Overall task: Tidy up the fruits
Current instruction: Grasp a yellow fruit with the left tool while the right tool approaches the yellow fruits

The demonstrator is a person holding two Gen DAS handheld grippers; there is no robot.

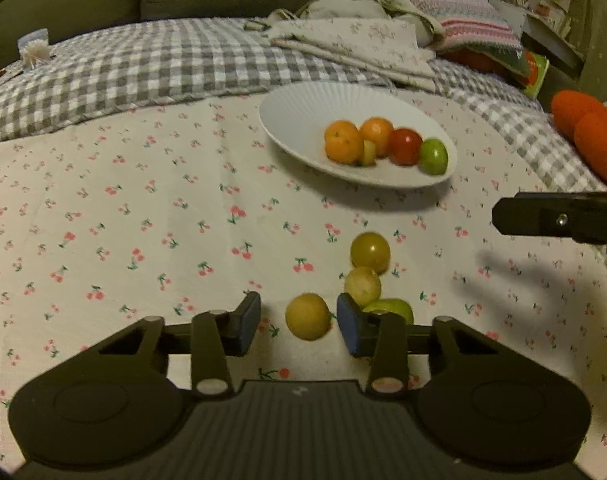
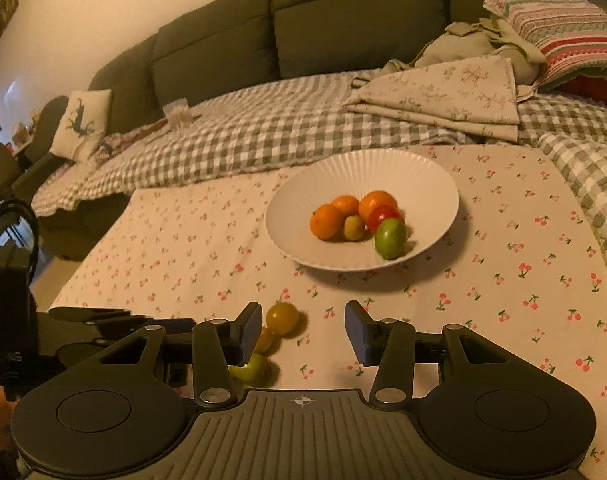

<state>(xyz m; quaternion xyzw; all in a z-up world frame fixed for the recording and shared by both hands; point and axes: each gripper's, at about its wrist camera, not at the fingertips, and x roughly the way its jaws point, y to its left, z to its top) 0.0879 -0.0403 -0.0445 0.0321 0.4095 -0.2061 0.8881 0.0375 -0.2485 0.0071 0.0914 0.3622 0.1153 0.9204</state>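
Peeking green fruit (image 1: 395, 307), perhaps pear-shaped

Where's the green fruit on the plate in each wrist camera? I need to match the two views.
Left wrist: green fruit at the right end of the row on the white plate, upper middle.
Right wrist: green fruit nearest the camera, on the plate.
Shared landmark: the red fruit touching it.

Green fruit (image 1: 391, 307) half-hidden behind left claw (image 1: 299, 322)
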